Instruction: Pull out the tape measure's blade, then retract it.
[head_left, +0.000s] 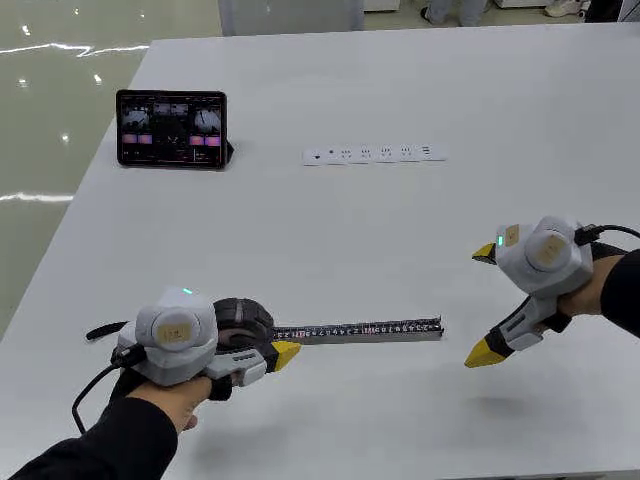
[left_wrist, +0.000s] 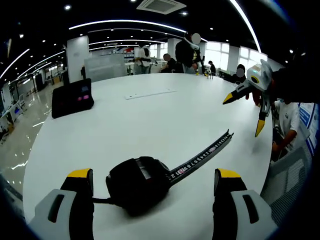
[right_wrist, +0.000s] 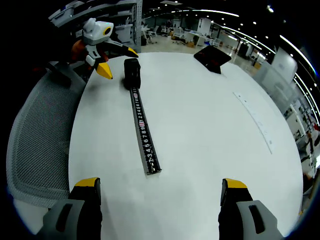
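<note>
A black tape measure case (head_left: 243, 322) lies on the white table (head_left: 400, 240), its blade (head_left: 360, 329) drawn out flat to the right and ending in a hook. My left gripper (head_left: 265, 335) is open, its yellow-tipped jaws standing either side of the case (left_wrist: 140, 182) without touching it. Held above the table, my right gripper (head_left: 484, 302) is open just right of the blade's end. In the right gripper view the blade tip (right_wrist: 152, 169) lies a little ahead of the gap between the wide jaws of the gripper (right_wrist: 160, 183).
A black tablet (head_left: 171, 128) stands at the far left and a white power strip (head_left: 375, 154) lies at the far middle. A grey mesh chair (right_wrist: 40, 135) sits beside the table's near edge. Several people (left_wrist: 187, 52) stand beyond the far side.
</note>
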